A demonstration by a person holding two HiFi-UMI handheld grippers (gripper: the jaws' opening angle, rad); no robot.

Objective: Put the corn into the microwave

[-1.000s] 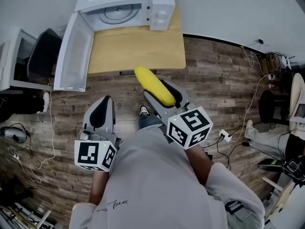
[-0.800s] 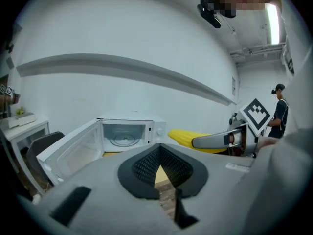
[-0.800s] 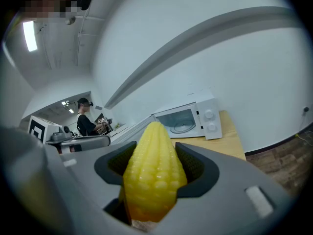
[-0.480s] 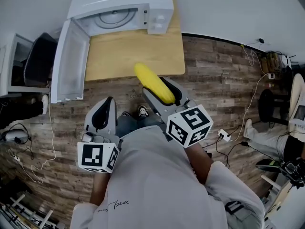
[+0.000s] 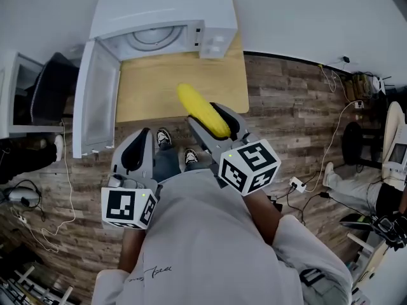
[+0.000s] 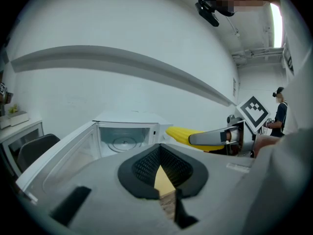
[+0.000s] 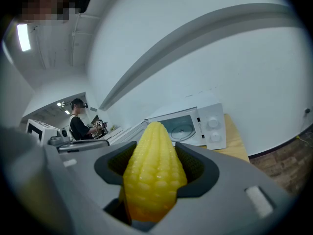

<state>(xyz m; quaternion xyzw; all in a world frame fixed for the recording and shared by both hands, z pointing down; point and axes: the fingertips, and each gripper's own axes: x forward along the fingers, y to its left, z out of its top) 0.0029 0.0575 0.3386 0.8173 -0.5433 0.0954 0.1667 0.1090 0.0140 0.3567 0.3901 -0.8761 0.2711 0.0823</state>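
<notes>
A yellow corn cob (image 5: 202,110) is clamped lengthwise in my right gripper (image 5: 213,121), its tip over the front edge of the wooden table (image 5: 184,68). In the right gripper view the corn (image 7: 154,175) fills the jaws of the right gripper (image 7: 155,180) and points toward the microwave (image 7: 188,126). The white microwave (image 5: 162,18) stands at the table's back, its door (image 5: 95,100) swung wide open to the left and its glass turntable bare. My left gripper (image 5: 137,150) hangs lower left, shut and empty. From the left gripper (image 6: 161,177) I see the corn (image 6: 188,135) at the right.
A black chair (image 5: 54,84) and a white cabinet (image 5: 13,94) stand left of the open door. Cables and a power strip (image 5: 297,184) lie on the wood floor at the right, near a seated person (image 5: 388,170). Another person (image 7: 78,121) stands far off.
The person has stepped toward the table, so the microwave and table sit nearer. The corn's tip, earlier short of the table's front edge, now lies over it. Both grippers keep their states.
</notes>
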